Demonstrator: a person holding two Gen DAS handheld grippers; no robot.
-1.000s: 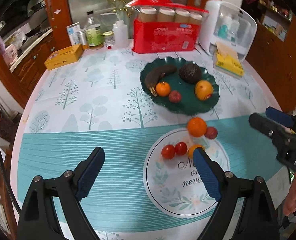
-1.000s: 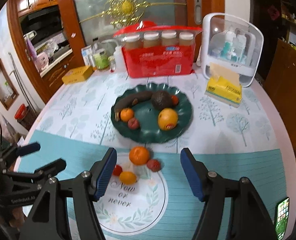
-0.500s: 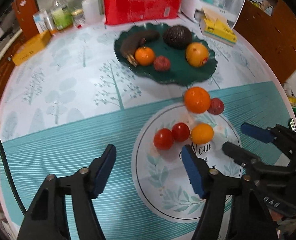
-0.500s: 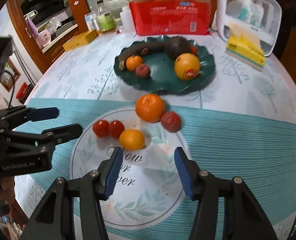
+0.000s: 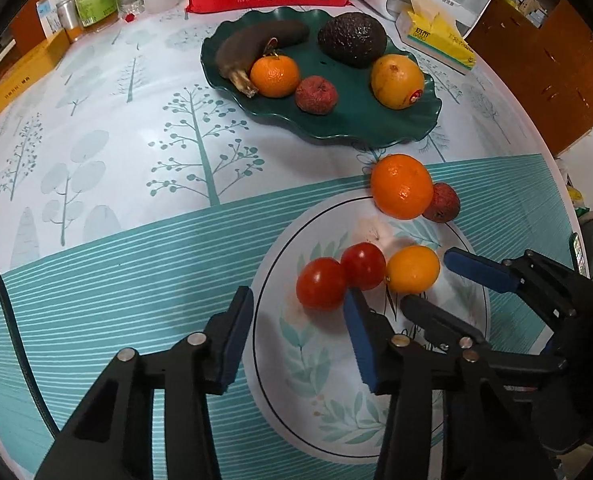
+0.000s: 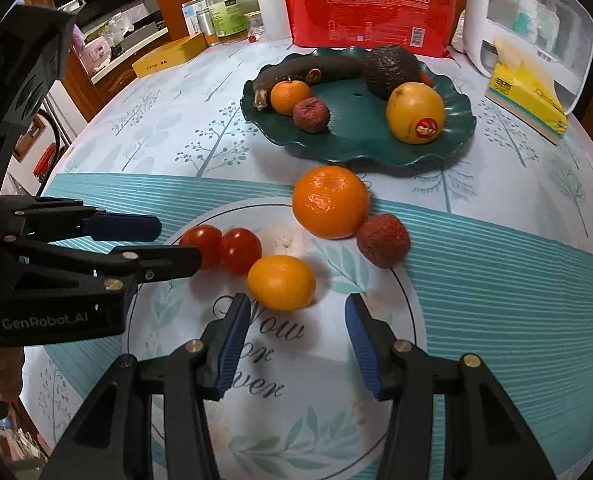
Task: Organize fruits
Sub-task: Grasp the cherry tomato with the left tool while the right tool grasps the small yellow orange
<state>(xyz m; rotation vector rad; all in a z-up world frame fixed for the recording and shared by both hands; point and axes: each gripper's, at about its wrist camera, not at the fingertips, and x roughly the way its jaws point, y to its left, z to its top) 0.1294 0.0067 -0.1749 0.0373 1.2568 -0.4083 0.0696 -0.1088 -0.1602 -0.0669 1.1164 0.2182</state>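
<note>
Five loose fruits sit mid-frame: a big dimpled orange (image 6: 330,201), two glossy tomatoes (image 6: 240,249), a small orange (image 6: 281,282) and a wrinkled lychee (image 6: 383,241). Both the left gripper (image 5: 298,316) and right gripper (image 6: 296,318) fingers are spread wide, holding nothing.

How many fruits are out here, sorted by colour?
Orange or yellow-orange: 4, namely big mandarin, small orange fruit, plate mandarin, stickered citrus
Bright red tomatoes: 2
Dull red, wrinkled: 2
Dark brown or black: 2, banana, avocado
Total: 10
</note>
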